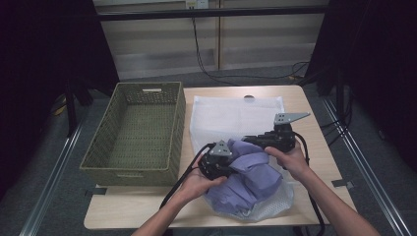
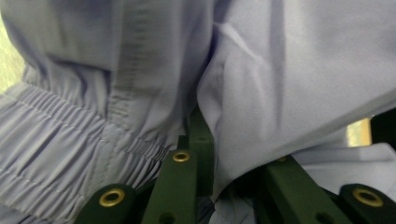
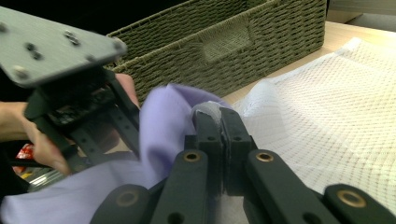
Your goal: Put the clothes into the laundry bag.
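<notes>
The high view is showing the whole layout: a lavender garment (image 1: 253, 179) is bunching up at the near edge of the desk (image 1: 314, 147), half inside a white mesh bag (image 1: 231, 118) that is spreading out flat beyond both grippers. The left gripper (image 1: 231, 164) is pressing into the garment's left side, and the right gripper (image 1: 255, 141) is sitting just beyond the bundle's top, near the left one.

The left gripper view is giving what the high view cannot: its jaws are standing close together with a fold of the lavender cloth (image 2: 261, 93) pinched between them, an elastic gathered band lying just to the left of the jaws. The right gripper view is showing the right gripper (image 3: 221, 122) with jaws pressed together on a thin edge of the white mesh (image 3: 327, 116), the garment (image 3: 163, 121) lying just left of them and the left gripper (image 3: 70, 112) and its hand further left.

A woven basket (image 1: 135, 132) is standing on the desk left of the left gripper, touching the bag's edge.

Both forearms are coming in from the near side, hands (image 1: 196, 182) wrapping the gripper bodies, wrists angling inward toward each other
</notes>
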Demonstrator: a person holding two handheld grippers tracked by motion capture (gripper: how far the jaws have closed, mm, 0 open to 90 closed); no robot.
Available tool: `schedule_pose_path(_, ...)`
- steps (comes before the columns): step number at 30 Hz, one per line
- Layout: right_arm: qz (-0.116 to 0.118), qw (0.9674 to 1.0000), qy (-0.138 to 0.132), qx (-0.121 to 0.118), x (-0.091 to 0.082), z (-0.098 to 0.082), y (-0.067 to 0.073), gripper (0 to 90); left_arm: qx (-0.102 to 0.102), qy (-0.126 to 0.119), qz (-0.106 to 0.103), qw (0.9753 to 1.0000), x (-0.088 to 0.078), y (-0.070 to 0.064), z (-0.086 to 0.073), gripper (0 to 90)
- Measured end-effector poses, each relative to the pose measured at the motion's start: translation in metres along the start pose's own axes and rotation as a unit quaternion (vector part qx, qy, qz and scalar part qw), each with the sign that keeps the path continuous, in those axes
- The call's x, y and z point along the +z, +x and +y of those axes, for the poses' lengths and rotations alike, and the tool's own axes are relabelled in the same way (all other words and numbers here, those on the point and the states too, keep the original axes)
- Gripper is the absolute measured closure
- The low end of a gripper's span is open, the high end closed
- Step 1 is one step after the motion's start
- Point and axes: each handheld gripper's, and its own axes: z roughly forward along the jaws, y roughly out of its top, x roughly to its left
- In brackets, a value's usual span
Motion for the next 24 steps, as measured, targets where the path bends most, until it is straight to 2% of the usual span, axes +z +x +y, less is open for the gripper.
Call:
schedule_pose_path(7, 0.001, 1.0000, 0.005, -0.006, 0.003, 0.000, 0.003, 88.8, 0.002, 0.028, 0.006, 0.9996, 0.015, 0.003, -0.005, 81.5)
schedule_pose_path(8, 0.001, 1.0000, 0.006, -0.006, 0.003, 0.000, 0.003, 88.8, -0.003, 0.031, 0.007, 0.9995, 0.019, 0.003, -0.007, 81.5)
schedule_pose_path(14, 0.000, 0.9999, 0.009, -0.008, 0.002, 0.001, 0.005, 88.8, -0.011, 0.052, 0.028, 0.9982, 0.033, 0.004, -0.015, 80.6)
schedule_pose_path(16, -0.001, 0.9999, 0.012, -0.011, 0.003, 0.000, 0.005, 88.7, -0.014, 0.050, 0.035, 0.9980, 0.039, 0.004, -0.020, 79.7)
schedule_pose_path(18, -0.001, 0.9998, 0.015, -0.011, 0.003, 0.000, 0.006, 88.8, -0.019, 0.051, 0.040, 0.9977, 0.041, 0.004, -0.021, 76.6)
schedule_pose_path(21, -0.001, 0.9998, 0.016, -0.010, 0.004, 0.000, 0.006, 88.7, -0.032, 0.040, 0.030, 0.9982, 0.038, 0.004, -0.021, 66.6)
schedule_pose_path(24, 0.000, 0.9999, 0.014, -0.008, 0.003, -0.001, 0.004, 88.7, -0.033, 0.030, 0.016, 0.9989, 0.031, 0.002, -0.020, 57.3)
